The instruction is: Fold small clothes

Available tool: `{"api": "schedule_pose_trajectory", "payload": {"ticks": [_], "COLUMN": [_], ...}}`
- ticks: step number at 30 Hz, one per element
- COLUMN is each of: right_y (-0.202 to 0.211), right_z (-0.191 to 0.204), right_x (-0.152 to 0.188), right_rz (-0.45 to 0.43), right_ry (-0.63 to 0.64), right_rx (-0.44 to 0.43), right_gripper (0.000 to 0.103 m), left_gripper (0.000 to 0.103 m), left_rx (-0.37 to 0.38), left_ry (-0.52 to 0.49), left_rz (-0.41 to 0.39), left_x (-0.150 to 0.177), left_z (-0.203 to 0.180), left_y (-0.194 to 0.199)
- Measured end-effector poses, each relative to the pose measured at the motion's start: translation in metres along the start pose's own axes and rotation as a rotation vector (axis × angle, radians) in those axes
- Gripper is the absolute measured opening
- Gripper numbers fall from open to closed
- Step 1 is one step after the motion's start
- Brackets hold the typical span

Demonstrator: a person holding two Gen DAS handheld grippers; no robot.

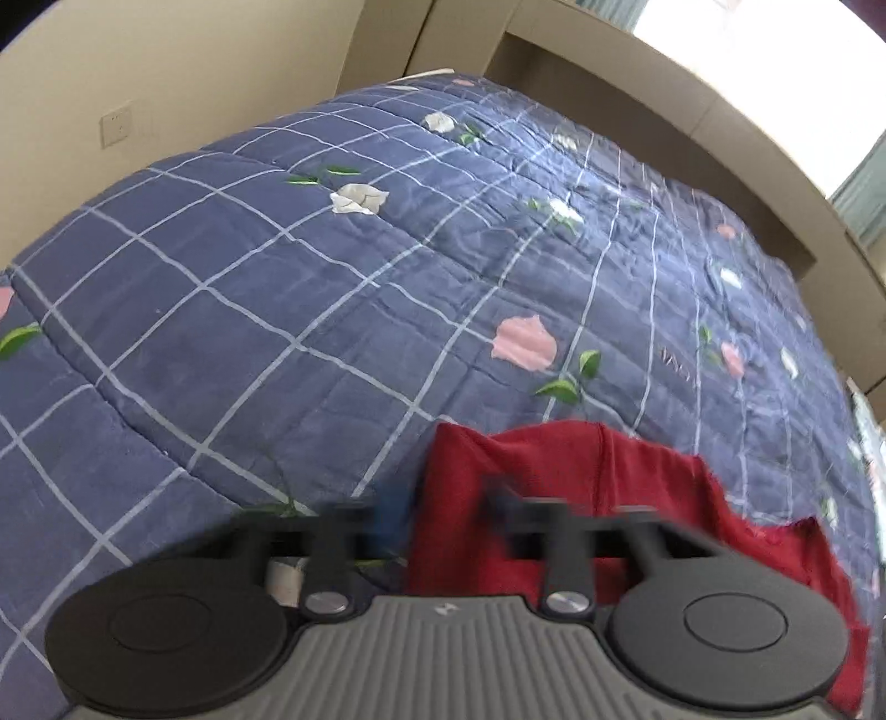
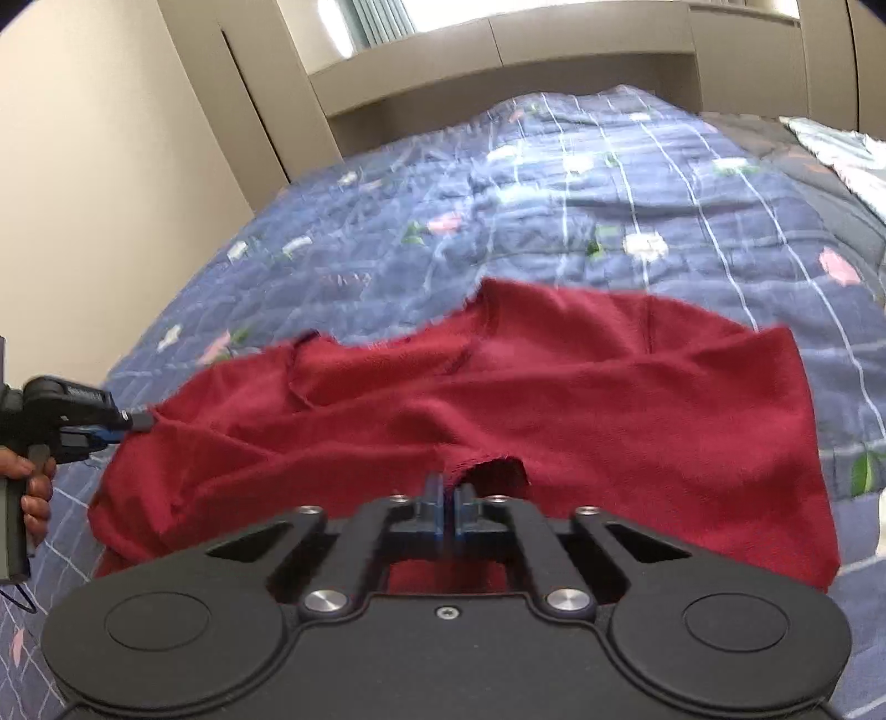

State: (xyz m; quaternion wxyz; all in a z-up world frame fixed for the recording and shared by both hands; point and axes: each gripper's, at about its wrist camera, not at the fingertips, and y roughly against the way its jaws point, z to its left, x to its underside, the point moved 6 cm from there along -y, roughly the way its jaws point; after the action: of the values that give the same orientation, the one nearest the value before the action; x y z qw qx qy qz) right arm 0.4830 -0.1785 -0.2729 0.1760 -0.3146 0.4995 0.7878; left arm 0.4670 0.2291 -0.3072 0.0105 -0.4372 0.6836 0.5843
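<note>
A dark red garment (image 2: 554,399) lies crumpled on a blue checked quilt (image 2: 554,210). My right gripper (image 2: 448,498) is shut on the garment's near edge, which bunches up between the blue pads. My left gripper (image 2: 141,423) shows at the left of the right wrist view, shut on the garment's left corner. In the left wrist view the garment (image 1: 554,487) hangs across the blurred left gripper (image 1: 443,515), and its fingers are partly hidden by the cloth.
The quilt (image 1: 277,332) with its flower print covers a bed. A beige wall (image 2: 111,166) and headboard panels (image 2: 498,50) stand behind. A pale cloth (image 2: 841,155) lies at the far right. A wall socket (image 1: 116,126) is on the left.
</note>
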Motion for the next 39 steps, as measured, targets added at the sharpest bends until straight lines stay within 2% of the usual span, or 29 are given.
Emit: {"api": "schedule_pose_trajectory", "payload": {"ticks": [2, 5, 8, 10, 14, 16, 17, 18, 19, 20, 21, 22, 27, 30, 37, 39], "right_y": [0.008, 0.023, 0.03, 0.025, -0.005, -0.015, -0.017, -0.016, -0.014, -0.012, -0.01, -0.008, -0.006, -0.005, -0.006, -0.006], "right_z": [0.005, 0.008, -0.003, -0.014, -0.036, -0.042, -0.043, -0.043, -0.043, -0.043, -0.043, -0.042, -0.04, -0.037, -0.029, -0.026], "right_x": [-0.011, -0.032, -0.049, -0.053, -0.04, -0.035, -0.034, -0.033, -0.033, -0.033, -0.032, -0.031, -0.017, -0.008, -0.005, -0.006], "right_rz": [-0.04, -0.113, -0.152, -0.134, -0.016, 0.023, 0.027, 0.024, 0.018, 0.014, 0.011, 0.012, 0.049, 0.061, 0.064, 0.059], "right_ry": [0.017, 0.034, 0.007, -0.025, -0.094, -0.118, -0.126, -0.134, -0.142, -0.151, -0.157, -0.161, -0.174, -0.176, -0.179, -0.173], "right_rx": [-0.013, -0.006, 0.025, 0.048, 0.069, 0.072, 0.069, 0.066, 0.064, 0.054, 0.047, 0.041, 0.027, 0.026, 0.026, 0.027], "right_gripper": [0.002, 0.002, 0.002, 0.002, 0.002, 0.008, 0.012, 0.018, 0.026, 0.031, 0.04, 0.044, 0.045, 0.047, 0.047, 0.047], "left_gripper": [0.006, 0.005, 0.005, 0.005, 0.006, 0.01, 0.017, 0.031, 0.041, 0.063, 0.078, 0.081, 0.094, 0.098, 0.098, 0.093], "left_rx": [0.008, 0.025, 0.045, 0.052, 0.057, 0.075, 0.073, 0.075, 0.079, 0.084, 0.084, 0.083, 0.098, 0.079, 0.027, 0.012], "left_ry": [-0.017, -0.042, -0.022, 0.012, 0.011, 0.019, 0.022, 0.022, 0.018, 0.014, 0.008, -0.006, -0.129, -0.268, -0.493, -0.547], "left_rz": [-0.038, -0.115, -0.171, -0.185, -0.144, -0.124, -0.125, -0.126, -0.128, -0.136, -0.147, -0.163, -0.18, -0.187, -0.146, -0.15], "left_x": [-0.001, -0.004, -0.009, -0.012, -0.012, -0.009, -0.009, -0.009, -0.008, -0.008, -0.008, -0.007, -0.001, 0.013, 0.057, 0.065], "left_z": [-0.006, -0.016, -0.02, -0.019, -0.022, -0.022, -0.022, -0.022, -0.021, -0.02, -0.019, -0.017, -0.007, 0.002, 0.006, 0.001], "left_y": [0.006, 0.024, 0.04, 0.042, 0.027, 0.021, 0.02, 0.021, 0.023, 0.027, 0.031, 0.038, 0.069, 0.086, 0.087, 0.079]}}
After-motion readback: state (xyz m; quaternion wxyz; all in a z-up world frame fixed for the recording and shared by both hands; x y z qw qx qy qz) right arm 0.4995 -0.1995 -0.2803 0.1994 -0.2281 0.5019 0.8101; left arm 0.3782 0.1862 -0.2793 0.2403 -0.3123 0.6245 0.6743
